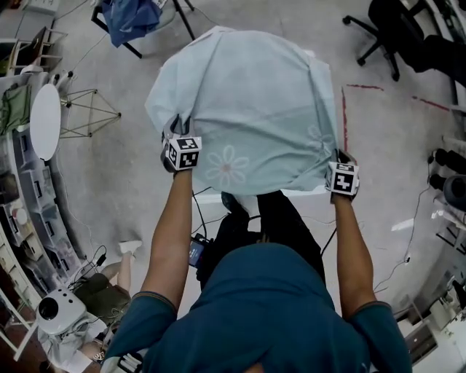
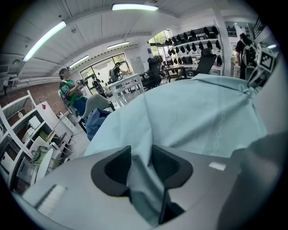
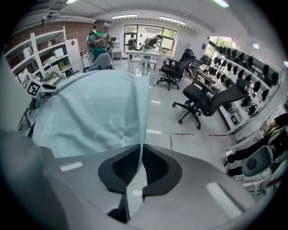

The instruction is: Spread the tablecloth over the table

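A pale blue tablecloth with white flower prints lies draped over the table, whose white near edge shows below the cloth. My left gripper is at the cloth's near left corner. In the left gripper view a thick fold of the tablecloth fills the gap of that left gripper, whose pads press on it. My right gripper is at the near right corner. In the right gripper view that right gripper is shut on a thin hanging edge of the tablecloth.
A black office chair stands at the far right, beyond red tape lines on the floor. A stand with blue fabric is at the far left. A white oval table and a wire frame are at the left.
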